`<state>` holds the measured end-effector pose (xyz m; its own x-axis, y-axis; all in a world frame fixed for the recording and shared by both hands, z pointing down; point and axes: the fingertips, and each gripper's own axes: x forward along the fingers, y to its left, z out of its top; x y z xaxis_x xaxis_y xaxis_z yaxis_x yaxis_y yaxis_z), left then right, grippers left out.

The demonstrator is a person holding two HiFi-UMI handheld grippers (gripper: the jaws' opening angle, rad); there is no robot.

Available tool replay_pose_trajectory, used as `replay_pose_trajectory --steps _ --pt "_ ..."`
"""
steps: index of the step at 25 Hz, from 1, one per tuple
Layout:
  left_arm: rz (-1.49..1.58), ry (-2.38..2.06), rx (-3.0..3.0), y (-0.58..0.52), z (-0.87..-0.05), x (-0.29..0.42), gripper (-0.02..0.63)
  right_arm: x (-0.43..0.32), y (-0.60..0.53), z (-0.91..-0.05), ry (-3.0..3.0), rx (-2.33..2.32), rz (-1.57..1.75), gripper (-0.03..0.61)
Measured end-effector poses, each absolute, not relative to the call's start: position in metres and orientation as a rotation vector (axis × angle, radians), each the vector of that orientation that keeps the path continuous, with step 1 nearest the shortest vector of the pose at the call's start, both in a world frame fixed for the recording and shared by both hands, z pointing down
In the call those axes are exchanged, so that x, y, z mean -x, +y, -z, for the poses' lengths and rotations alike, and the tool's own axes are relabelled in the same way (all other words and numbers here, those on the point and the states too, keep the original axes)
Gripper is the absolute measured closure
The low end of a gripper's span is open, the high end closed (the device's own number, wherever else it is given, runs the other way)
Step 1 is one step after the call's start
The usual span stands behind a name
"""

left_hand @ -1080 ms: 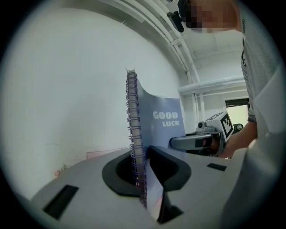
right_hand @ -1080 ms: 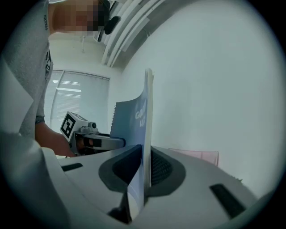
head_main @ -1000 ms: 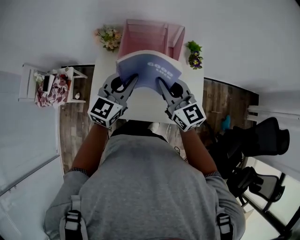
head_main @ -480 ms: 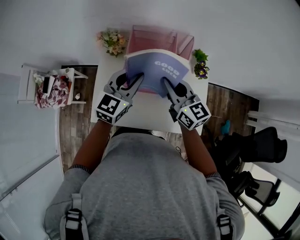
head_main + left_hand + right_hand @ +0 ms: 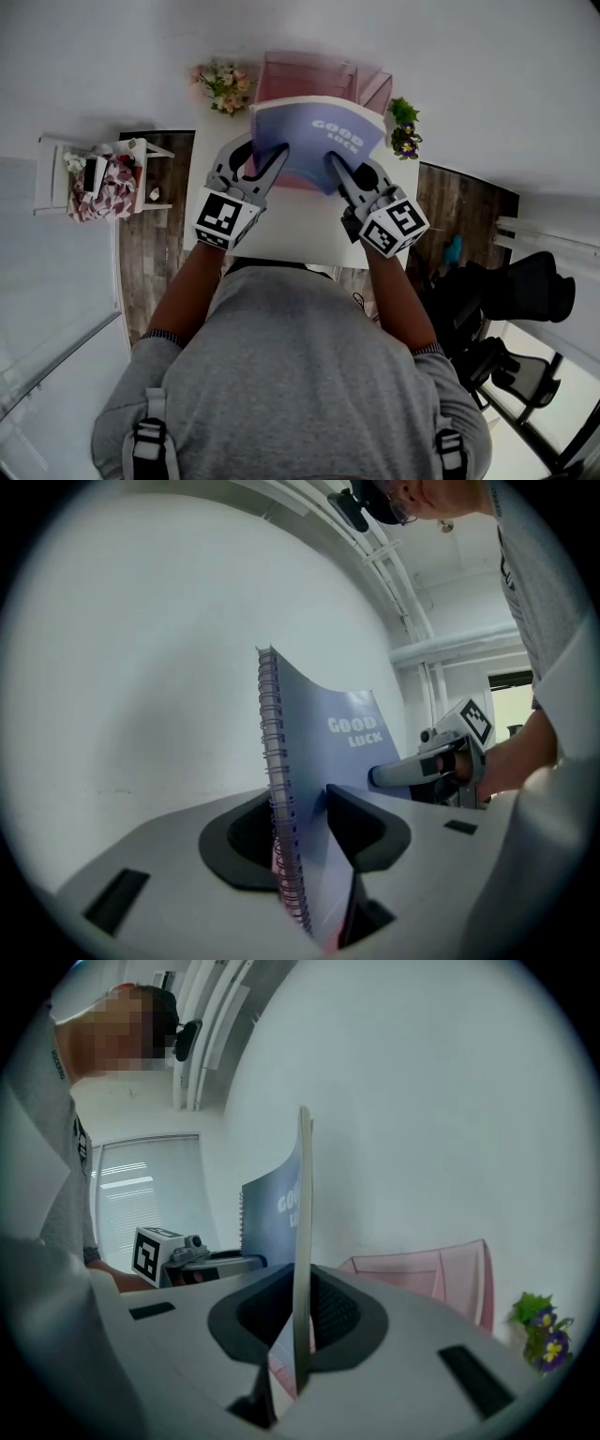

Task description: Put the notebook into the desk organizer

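A blue spiral notebook [image 5: 314,141] printed GOOD LUCK stands upright over the pink desk organizer [image 5: 309,70] at the far side of the white table [image 5: 291,225]. My left gripper [image 5: 262,155] is at its spiral edge [image 5: 277,789]. Its jaws have just been opening and now stand apart, with the spiral between them and a gap on the left side. My right gripper [image 5: 342,169] is shut on the notebook's opposite edge [image 5: 302,1222], pads pressed on the thin cover. In the right gripper view the organizer [image 5: 431,1274] shows just beyond that edge.
A pot of pale flowers [image 5: 217,80] stands left of the organizer and a purple-flowered plant [image 5: 405,131] right of it. A white wall runs behind the table. On the floor are a small white shelf [image 5: 103,173] at the left and black office chairs [image 5: 525,281] at the right.
Both grippers have carried the notebook farther from me, over the organizer, and a little lower. The left jaws have spread wider round the spiral edge.
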<state>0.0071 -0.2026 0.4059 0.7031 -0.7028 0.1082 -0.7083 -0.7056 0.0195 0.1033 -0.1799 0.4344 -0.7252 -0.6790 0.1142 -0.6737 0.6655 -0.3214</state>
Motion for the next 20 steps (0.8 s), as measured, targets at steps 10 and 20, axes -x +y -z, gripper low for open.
replay_pose_trajectory --steps 10,20 --pt "-0.172 -1.197 -2.806 -0.213 -0.414 0.0 0.403 -0.1 -0.179 -0.437 2.875 1.117 0.594 0.539" --pt "-0.278 -1.217 -2.715 -0.235 -0.437 0.0 0.404 -0.102 -0.204 -0.464 2.879 1.246 0.91 0.532"
